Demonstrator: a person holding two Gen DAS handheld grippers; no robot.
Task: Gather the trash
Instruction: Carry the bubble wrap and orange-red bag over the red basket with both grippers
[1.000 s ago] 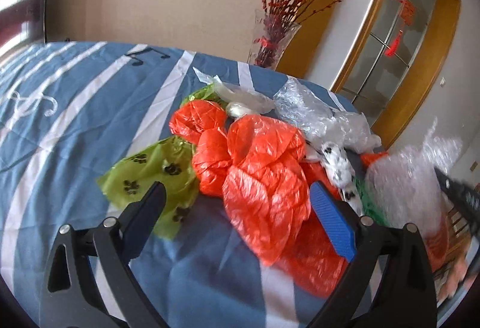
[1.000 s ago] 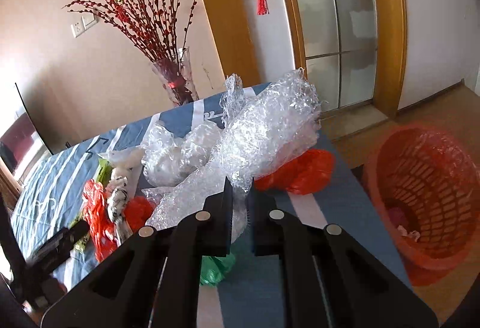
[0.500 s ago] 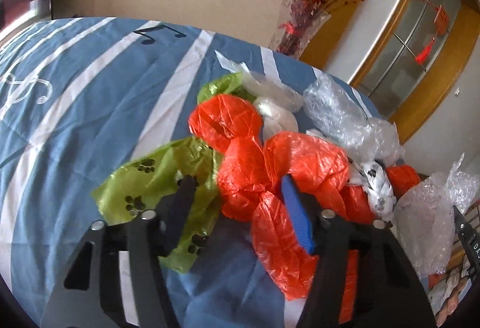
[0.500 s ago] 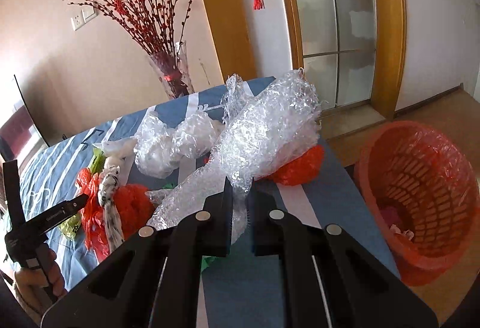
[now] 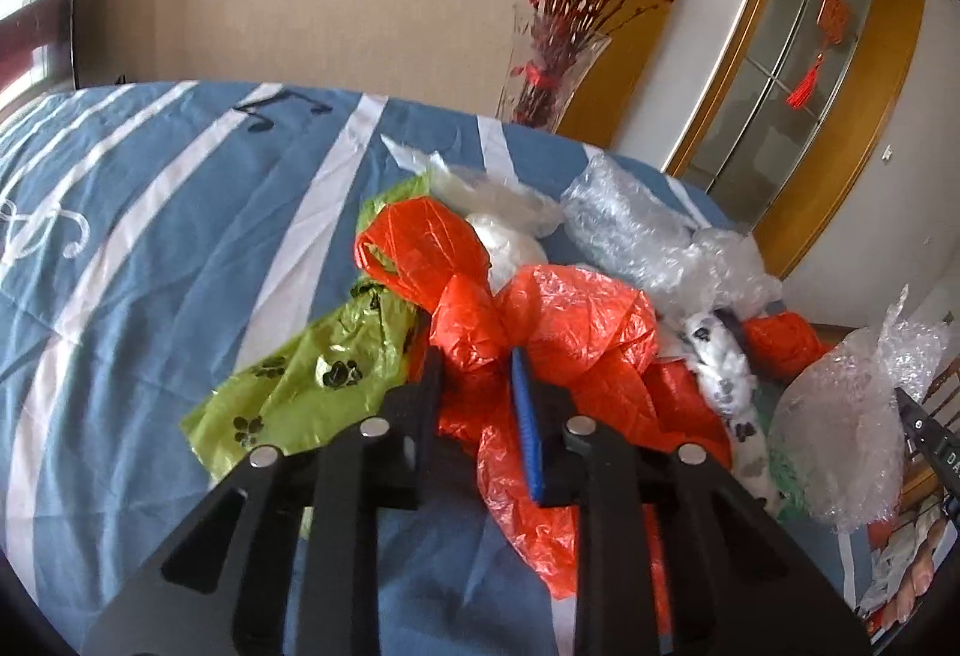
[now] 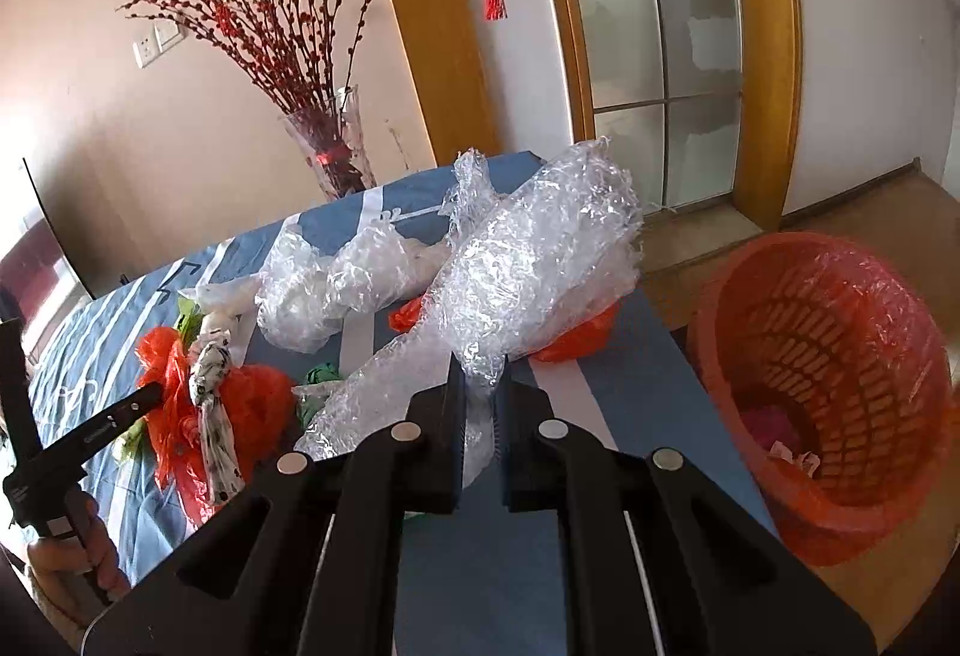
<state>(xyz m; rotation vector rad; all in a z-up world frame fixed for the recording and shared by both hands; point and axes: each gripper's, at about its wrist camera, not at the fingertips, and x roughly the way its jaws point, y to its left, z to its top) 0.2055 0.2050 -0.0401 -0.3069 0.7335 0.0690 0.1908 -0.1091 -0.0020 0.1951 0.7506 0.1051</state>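
left tool (image 5: 474,380) closing: crinkled orange bag (image 5: 540,320) | right tool (image 6: 478,398): bubble wrap (image 6: 540,260)

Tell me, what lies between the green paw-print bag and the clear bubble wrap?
In the left wrist view, crumpled orange bags and a white spotted bag lie between the green bag and bubble wrap.

Both views are bright with soft daylight, no harsh shadows anywhere. The wall (image 6: 36,128) on the far left of the right wrist view blows out to a white glow. Bubble wrap (image 6: 540,260) throws sparkly glare. Heavy fisheye bending curves the door frame (image 5: 840,128), and the corners go black. The orange basket (image 6: 840,392) looks a bit smeared at the right edge.
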